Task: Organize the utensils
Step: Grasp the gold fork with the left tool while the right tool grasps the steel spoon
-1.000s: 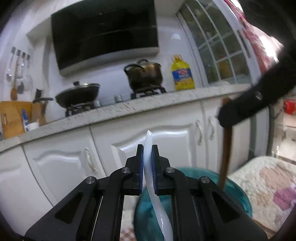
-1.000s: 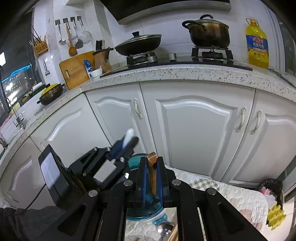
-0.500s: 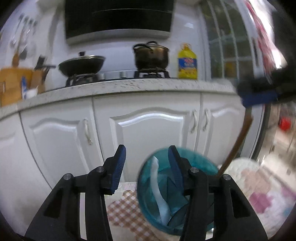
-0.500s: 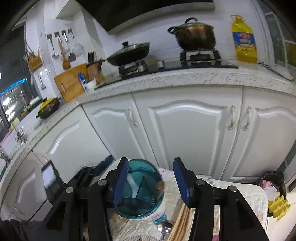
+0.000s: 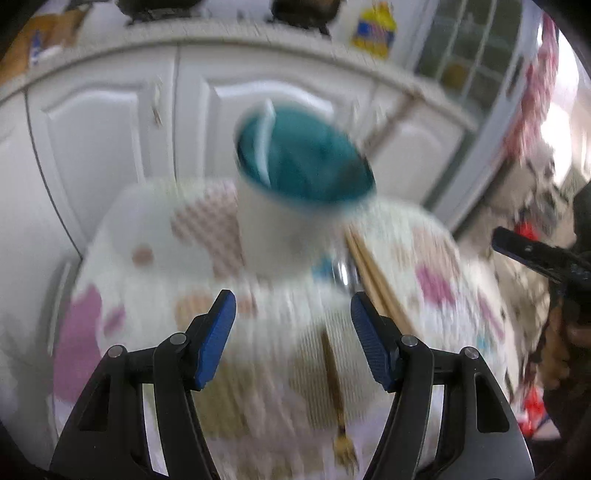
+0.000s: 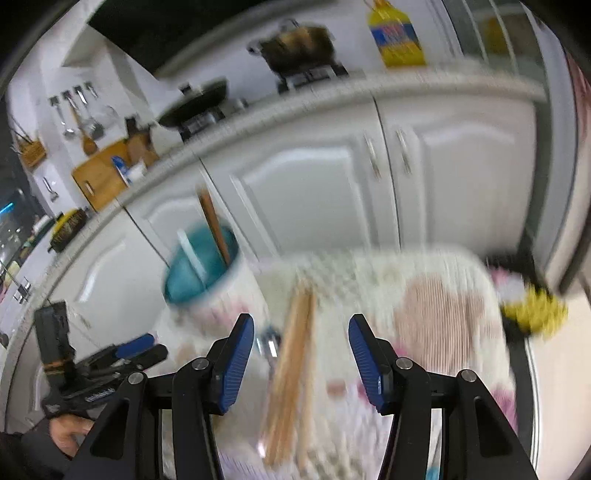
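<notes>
A white utensil holder with a teal inside point(image 5: 295, 184) stands on a patterned cloth; it also shows in the right wrist view point(image 6: 207, 280). A white utensil point(image 5: 264, 140) and a brown wooden handle point(image 6: 216, 229) stand in it. Wooden chopsticks point(image 5: 376, 280) lie on the cloth beside it, and show below the right gripper point(image 6: 291, 369). A metal spoon point(image 6: 269, 345) lies by the holder. A thin brown utensil point(image 5: 334, 384) lies near my left gripper. My left gripper point(image 5: 291, 332) is open and empty. My right gripper point(image 6: 301, 354) is open and empty. Both views are blurred.
The patterned cloth point(image 5: 159, 258) covers a small table in front of white cabinets point(image 6: 314, 184). A stove counter with a pot point(image 6: 299, 44) and an oil bottle point(image 6: 397, 35) is behind. Yellow items point(image 6: 535, 314) lie at the right.
Both grippers let go of their utensils into the holder, opened, then pulled back and tilted down toward the cloth. The white utensil and wooden handle now stand in the holder.
</notes>
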A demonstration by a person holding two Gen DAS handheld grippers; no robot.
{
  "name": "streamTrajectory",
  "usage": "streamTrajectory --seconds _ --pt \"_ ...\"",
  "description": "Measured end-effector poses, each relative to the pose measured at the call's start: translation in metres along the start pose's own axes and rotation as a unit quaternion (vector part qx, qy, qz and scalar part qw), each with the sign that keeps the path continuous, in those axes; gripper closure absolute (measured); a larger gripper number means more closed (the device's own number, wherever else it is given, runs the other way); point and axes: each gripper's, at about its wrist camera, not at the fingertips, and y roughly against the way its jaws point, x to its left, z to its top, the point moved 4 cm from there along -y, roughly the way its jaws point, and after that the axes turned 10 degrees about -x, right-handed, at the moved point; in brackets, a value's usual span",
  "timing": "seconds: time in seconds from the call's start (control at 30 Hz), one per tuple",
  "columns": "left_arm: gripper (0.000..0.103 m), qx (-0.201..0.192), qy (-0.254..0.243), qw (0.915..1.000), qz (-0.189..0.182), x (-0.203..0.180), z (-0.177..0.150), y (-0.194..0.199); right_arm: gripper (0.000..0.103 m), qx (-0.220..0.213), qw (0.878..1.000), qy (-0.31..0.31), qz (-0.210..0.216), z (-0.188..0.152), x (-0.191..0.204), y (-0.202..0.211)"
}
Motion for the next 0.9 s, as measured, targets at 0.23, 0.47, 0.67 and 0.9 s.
streamTrajectory --seconds 0.23,0.47,0.67,0.9 --pt "0.059 0.085 -0.053 0.9945 -0.031 -0.035 -0.055 -0.001 0.061 0.034 0.999 -0.008 -0.001 -0.058 0.0 0.007" --pt "0.059 0.081 -0.058 0.9948 -0.021 -0.045 -0.037 -0.029 0.068 0.058 0.997 -0.002 0.059 -0.068 0.024 -0.012" --pt "0.078 0.137 -0.049 0.9892 0.019 -0.039 -0.038 -0.076 0.068 0.083 0.996 -0.031 -0.002 -0.08 0.001 -0.028" --pt "0.096 0.13 -0.05 0.9901 0.017 -0.045 -0.035 -0.088 0.068 0.088 0.995 -0.028 0.023 -0.078 0.005 -0.033"
